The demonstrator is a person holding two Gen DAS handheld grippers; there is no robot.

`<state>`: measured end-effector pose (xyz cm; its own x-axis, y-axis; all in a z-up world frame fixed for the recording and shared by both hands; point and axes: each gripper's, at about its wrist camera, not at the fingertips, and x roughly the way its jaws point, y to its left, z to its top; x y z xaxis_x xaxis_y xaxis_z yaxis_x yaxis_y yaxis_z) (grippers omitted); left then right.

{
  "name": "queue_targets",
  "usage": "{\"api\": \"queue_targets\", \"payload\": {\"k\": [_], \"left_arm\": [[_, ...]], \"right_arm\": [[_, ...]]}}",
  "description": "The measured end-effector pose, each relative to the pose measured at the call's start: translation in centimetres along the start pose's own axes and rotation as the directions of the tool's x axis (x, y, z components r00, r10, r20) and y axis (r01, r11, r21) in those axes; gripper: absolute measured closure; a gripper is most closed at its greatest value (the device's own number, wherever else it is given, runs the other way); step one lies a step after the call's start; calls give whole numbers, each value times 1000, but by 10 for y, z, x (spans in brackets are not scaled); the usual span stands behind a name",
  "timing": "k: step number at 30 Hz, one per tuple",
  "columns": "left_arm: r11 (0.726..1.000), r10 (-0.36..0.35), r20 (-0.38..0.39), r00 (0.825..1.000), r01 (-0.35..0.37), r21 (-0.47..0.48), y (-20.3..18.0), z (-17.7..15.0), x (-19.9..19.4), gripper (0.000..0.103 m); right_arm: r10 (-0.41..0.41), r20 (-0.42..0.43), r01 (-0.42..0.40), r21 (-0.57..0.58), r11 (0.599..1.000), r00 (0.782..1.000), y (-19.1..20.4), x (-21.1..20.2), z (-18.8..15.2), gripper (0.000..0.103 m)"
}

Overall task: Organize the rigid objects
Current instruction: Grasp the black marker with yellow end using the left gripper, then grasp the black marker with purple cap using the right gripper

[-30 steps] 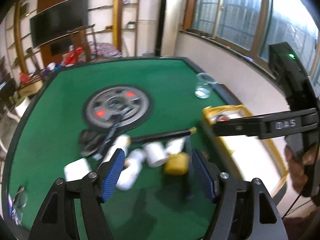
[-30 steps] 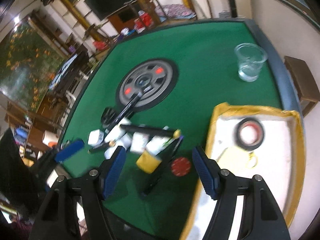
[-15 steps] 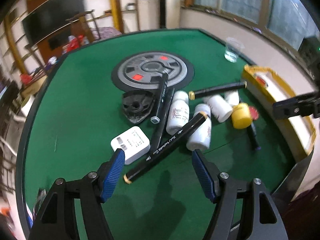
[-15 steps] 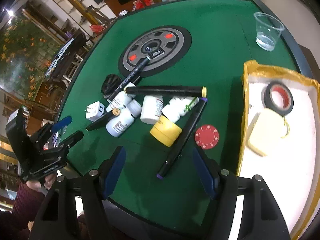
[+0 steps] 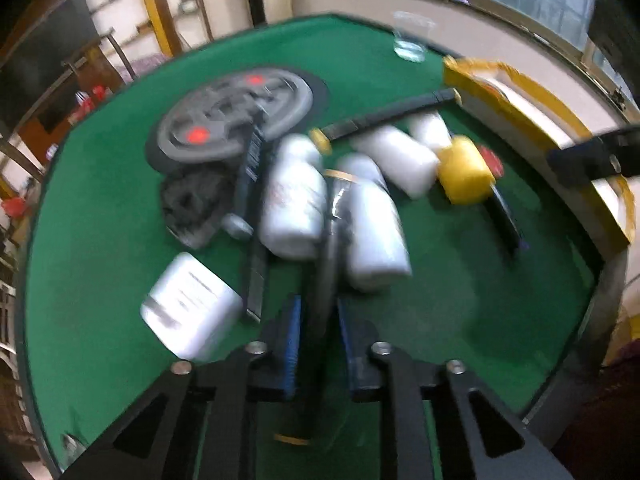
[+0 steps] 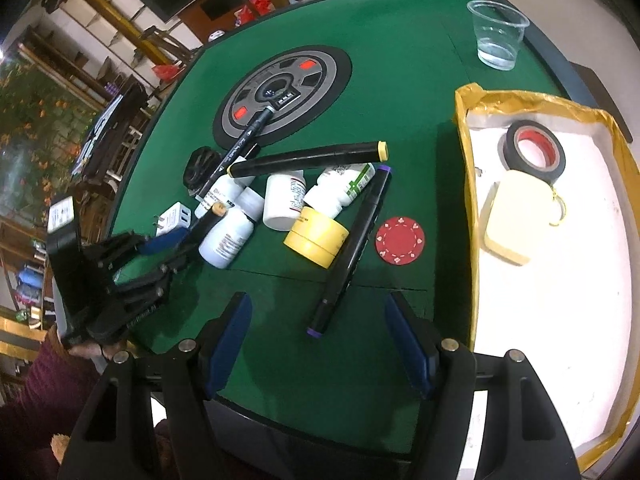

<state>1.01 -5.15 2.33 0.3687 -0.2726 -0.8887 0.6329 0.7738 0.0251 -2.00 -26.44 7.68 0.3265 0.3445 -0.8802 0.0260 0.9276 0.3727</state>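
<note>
A green felt surface (image 6: 400,60) holds a jumbled pile of rigid items, and a white tray with a yellow rim (image 6: 466,168) sits at its 3 o'clock edge, probably the place where sorted items go. In the tray lie a roll of black tape (image 6: 535,151) and a pale wooden tag (image 6: 516,216). The left hand-held gripper (image 5: 318,334) has its blue pads nearly closed around a black marker (image 5: 328,268). That view is motion-blurred, so firm contact is a judgement, but the marker's body runs straight between the pads. Its long axis points from 6 o'clock toward 12 o'clock in the left view, wedged between 2 white bottles (image 5: 374,224), with its orange-capped tip (image 6: 218,209) lying away from the gripper. Gripping near the tail end seems meant to draw it lengthwise out of the pile without scattering the bottles. The right hand-held gripper (image 6: 320,344) is wide open and holds nothing, hovering near the surface's 6 o'clock edge. Directly ahead of it lies a purple-tipped marker (image 6: 352,248), angled from 7 o'clock up toward 1 o'clock. Just beside it are a yellow tape roll (image 6: 316,242) and a red poker chip (image 6: 399,240). A clear plastic cup (image 6: 498,34) stands well apart at 1 o'clock.
</note>
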Motion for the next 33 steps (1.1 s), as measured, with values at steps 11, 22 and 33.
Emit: {"api": "queue_targets", "payload": {"k": [11, 22, 33], "left_arm": [[983, -61, -21, 998, 56, -173, -17, -21, -11, 89], [977, -25, -41, 999, 16, -211, -17, -17, -10, 89], [970, 11, -75, 997, -29, -240, -16, -9, -6, 88]], "right_arm": [[-121, -59, 119, -49, 992, 991, 8, 45, 14, 65], [-158, -144, 141, -125, 982, 977, 8, 64, 10, 85], [-140, -189, 111, -156, 982, 972, 4, 54, -1, 71]]}}
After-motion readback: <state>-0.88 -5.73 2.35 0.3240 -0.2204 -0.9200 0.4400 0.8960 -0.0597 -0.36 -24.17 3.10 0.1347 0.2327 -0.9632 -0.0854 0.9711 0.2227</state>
